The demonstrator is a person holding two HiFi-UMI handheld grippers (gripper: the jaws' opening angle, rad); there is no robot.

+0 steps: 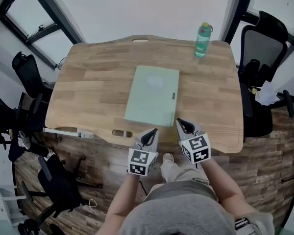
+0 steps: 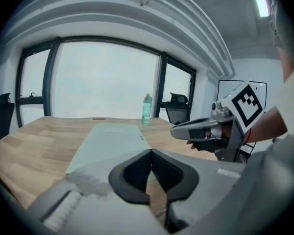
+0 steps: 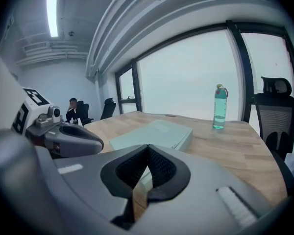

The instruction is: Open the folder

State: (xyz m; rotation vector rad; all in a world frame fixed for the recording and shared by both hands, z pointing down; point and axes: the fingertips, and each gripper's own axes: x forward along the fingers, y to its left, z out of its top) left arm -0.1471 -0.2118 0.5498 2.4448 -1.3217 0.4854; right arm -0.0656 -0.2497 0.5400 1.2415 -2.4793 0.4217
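Note:
A pale green folder [image 1: 153,95] lies closed and flat on the wooden table [image 1: 88,92], near its front edge; it also shows as the folder [image 2: 110,140] and the folder [image 3: 154,133] in the gripper views. My left gripper [image 1: 153,131] hovers at the table's front edge, just short of the folder's near left corner, jaws shut and empty. My right gripper [image 1: 179,122] sits by the folder's near right corner, jaws shut with nothing between them. In the gripper views the tips of the left gripper [image 2: 151,152] and the right gripper [image 3: 148,146] meet.
A green water bottle [image 1: 203,40] stands at the table's far right. Black office chairs [image 1: 257,58] stand to the right and left [image 1: 27,75] of the table. A person [image 3: 73,110] sits in the far background of the right gripper view.

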